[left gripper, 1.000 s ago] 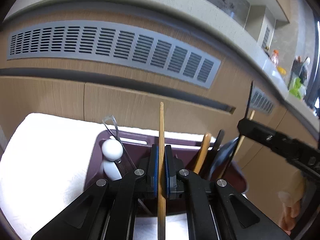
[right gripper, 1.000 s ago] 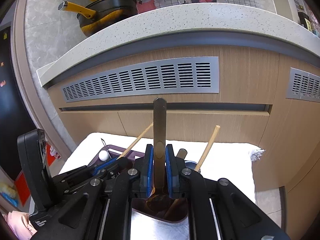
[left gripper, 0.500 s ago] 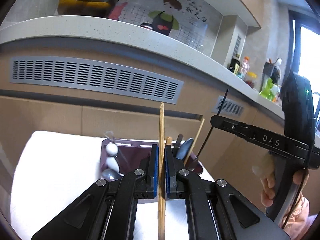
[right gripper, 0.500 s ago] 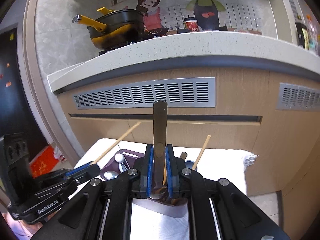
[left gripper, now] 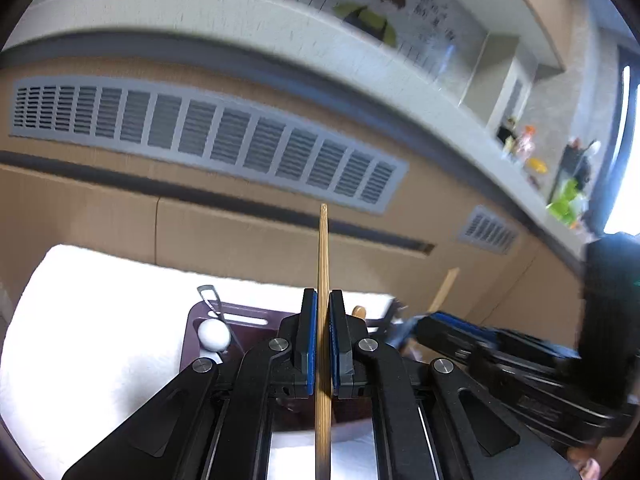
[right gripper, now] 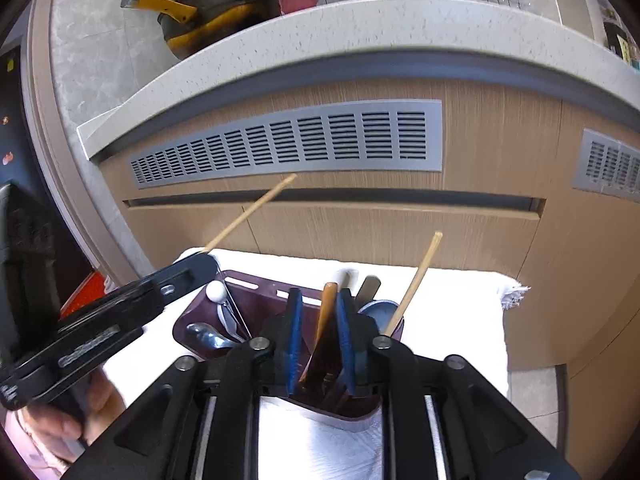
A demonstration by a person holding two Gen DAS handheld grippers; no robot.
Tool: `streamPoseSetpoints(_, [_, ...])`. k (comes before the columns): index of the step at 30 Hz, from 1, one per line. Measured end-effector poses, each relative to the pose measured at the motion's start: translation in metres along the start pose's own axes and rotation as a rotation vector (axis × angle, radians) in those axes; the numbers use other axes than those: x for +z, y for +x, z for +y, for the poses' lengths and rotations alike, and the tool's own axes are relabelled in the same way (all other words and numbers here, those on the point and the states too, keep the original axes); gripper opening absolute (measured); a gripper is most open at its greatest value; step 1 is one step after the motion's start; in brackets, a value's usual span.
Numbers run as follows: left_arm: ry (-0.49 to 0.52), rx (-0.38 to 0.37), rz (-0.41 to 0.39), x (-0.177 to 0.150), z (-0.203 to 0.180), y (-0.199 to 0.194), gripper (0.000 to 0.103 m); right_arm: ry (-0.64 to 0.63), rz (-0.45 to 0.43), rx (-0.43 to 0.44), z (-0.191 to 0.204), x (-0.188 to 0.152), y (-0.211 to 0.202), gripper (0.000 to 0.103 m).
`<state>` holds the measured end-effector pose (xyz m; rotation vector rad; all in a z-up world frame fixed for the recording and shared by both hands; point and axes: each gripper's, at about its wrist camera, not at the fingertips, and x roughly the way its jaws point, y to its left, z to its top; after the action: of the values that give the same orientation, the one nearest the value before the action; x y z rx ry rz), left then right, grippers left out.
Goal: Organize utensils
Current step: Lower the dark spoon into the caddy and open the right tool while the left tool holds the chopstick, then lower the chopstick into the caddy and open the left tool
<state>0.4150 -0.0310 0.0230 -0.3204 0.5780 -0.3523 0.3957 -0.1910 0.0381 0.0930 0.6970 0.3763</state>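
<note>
Two grippers, two chopsticks, one caddy.
Left gripper [left gripper: 323, 300] clamps a thin bamboo chopstick [left gripper: 322, 264] upright; right gripper [right gripper: 320, 304] is opening around a brown spoon handle [right gripper: 326, 312] in the maroon plastic caddy [right gripper: 256, 300], lower centre, beside a second chopstick [right gripper: 416, 280].

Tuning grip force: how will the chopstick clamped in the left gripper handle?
The chopstick looks thin, straight and wooden: probably stiff and very light. The left gripper pinches it low on its length, so it may pivot if bumped. Its smooth round shaft could slip or roll once released.
</note>
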Motion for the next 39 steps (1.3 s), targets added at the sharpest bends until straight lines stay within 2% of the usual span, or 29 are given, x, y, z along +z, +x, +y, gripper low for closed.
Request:
streamPoseSetpoints(5, [-0.050,0.037,0.190,-0.014,0.015,0.036,0.006,0.007,0.023,0.002,-0.006,-0.009,0.001,0.024])
streamPoseSetpoints(8, [-0.011,0.072,0.228,-0.016,0.012,0.036,0.008,0.000,0.035,0.008,-0.007,-0.013,0.001,0.025])
streamPoseSetpoints(12, [-0.008,0.075,0.286,-0.014,0.013,0.038,0.009,0.014,0.042,0.020,-0.010,-0.015,0.002,0.026])
streamPoseSetpoints(14, [-0.003,0.078,0.320,-0.012,0.013,0.040,0.013,0.013,0.046,0.026,-0.011,-0.016,0.000,0.026])
streamPoseSetpoints(16, [0.018,0.075,0.363,-0.006,0.011,0.043,0.025,0.009,0.045,0.030,-0.011,-0.018,-0.004,0.026])
streamPoseSetpoints(18, [0.046,0.077,0.407,0.004,0.007,0.047,0.028,0.011,0.042,0.041,-0.013,-0.020,-0.010,0.027])
streamPoseSetpoints(21, [0.016,0.050,0.499,0.018,0.009,0.062,0.027,0.026,0.036,0.059,-0.016,-0.025,-0.018,0.029])
streamPoseSetpoints(23, [0.028,0.056,0.536,0.021,0.007,0.071,0.016,0.034,0.029,0.068,-0.018,-0.029,-0.026,0.029])
streamPoseSetpoints(24, [0.045,0.064,0.540,0.021,0.005,0.073,0.007,0.034,0.025,0.071,-0.018,-0.030,-0.029,0.029])
streamPoseSetpoints(26, [0.061,0.076,0.511,0.022,0.003,0.069,0.005,0.035,0.011,0.074,-0.020,-0.034,-0.039,0.029])
streamPoseSetpoints(27, [0.062,0.056,0.467,0.024,0.001,0.062,0.005,0.037,0.003,0.077,-0.021,-0.036,-0.043,0.029])
streamPoseSetpoints(30, [0.068,0.020,0.262,0.029,-0.004,0.027,0.005,0.048,-0.014,0.090,-0.024,-0.040,-0.053,0.029])
streamPoseSetpoints(31, [0.082,0.030,0.170,0.028,-0.007,0.015,0.005,0.051,-0.015,0.093,-0.024,-0.041,-0.055,0.029])
streamPoseSetpoints(32, [0.096,0.041,0.118,0.026,-0.010,0.009,0.005,0.052,-0.017,0.093,-0.024,-0.042,-0.056,0.029])
streamPoseSetpoints(34, [0.165,0.083,-0.057,0.020,-0.023,-0.006,0.005,0.045,-0.016,0.086,-0.023,-0.042,-0.055,0.029])
streamPoseSetpoints(37, [0.249,0.147,-0.275,0.009,-0.037,-0.019,0.005,0.038,-0.012,0.079,-0.023,-0.046,-0.054,0.029])
streamPoseSetpoints(39, [0.286,0.167,-0.367,-0.003,-0.043,-0.017,0.005,0.037,-0.012,0.079,-0.024,-0.048,-0.054,0.029])
